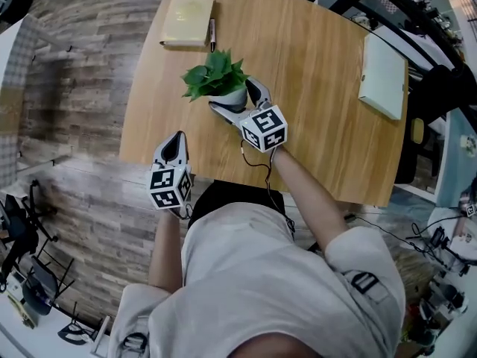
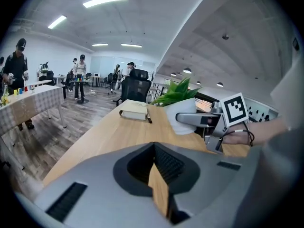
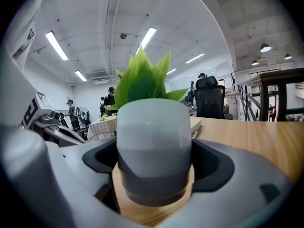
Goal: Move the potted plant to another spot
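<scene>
The potted plant [image 1: 217,76] has green leaves in a white pot and stands on the wooden table [image 1: 320,125], left of middle. My right gripper [image 1: 235,100] is shut on the pot, one jaw on each side. In the right gripper view the pot [image 3: 153,137] fills the space between the jaws of the right gripper [image 3: 153,167], and its base is on the wood. My left gripper [image 1: 176,142] hovers at the table's front edge, shut and holding nothing. The left gripper view shows the left gripper [image 2: 159,177] with its jaws together, the plant [image 2: 183,112] and the right gripper [image 2: 199,120] ahead.
A tan book [image 1: 186,19] with a pen [image 1: 212,34] beside it lies at the table's far left corner. A white book [image 1: 382,77] lies near the right edge. A black office chair [image 2: 134,87] stands beyond the table, and people stand farther back.
</scene>
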### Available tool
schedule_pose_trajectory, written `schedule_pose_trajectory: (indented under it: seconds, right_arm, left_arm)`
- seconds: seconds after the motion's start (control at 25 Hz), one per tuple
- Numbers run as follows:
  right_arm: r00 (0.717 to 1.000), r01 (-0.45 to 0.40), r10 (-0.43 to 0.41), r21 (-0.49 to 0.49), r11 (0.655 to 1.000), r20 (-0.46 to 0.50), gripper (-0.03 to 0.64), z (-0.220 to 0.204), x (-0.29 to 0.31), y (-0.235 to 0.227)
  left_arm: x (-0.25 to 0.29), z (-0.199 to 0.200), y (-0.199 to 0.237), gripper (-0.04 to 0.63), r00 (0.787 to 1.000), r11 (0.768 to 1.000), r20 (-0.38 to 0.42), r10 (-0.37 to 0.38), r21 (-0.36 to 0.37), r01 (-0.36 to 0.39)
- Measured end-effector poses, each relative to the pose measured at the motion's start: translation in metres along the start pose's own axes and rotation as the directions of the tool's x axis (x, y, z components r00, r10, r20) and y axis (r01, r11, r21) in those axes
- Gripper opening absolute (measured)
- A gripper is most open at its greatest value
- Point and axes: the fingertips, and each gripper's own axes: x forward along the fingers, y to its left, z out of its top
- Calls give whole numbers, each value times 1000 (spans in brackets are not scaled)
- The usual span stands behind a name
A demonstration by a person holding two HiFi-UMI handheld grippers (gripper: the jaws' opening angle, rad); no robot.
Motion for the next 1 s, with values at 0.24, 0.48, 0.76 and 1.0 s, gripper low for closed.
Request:
schedule_pose_trajectory:
  seconds: [0.24,0.48,0.76,1.0]
  right_arm:
    - [999,13,-15,-29,1000,-50,471,-28,25,-6]
    - [997,28,-30,-33,999,-78,471,-40,38,-10]
    - [991,37,-44,-60,997,-123,471,-55,46,-12]
    - [986,45,-55,-64,997,-156,471,-71,45,-16]
  left_arm:
    - [20,-12,2,12,998,999,-45,-36,26,37]
    - [28,-15,8,12,997,998,-65,-50,28,52]
    - [31,-19,15,12,996,998,-80,-50,30,52]
    - [34,-25,16,12,994,998,-93,-51,29,54]
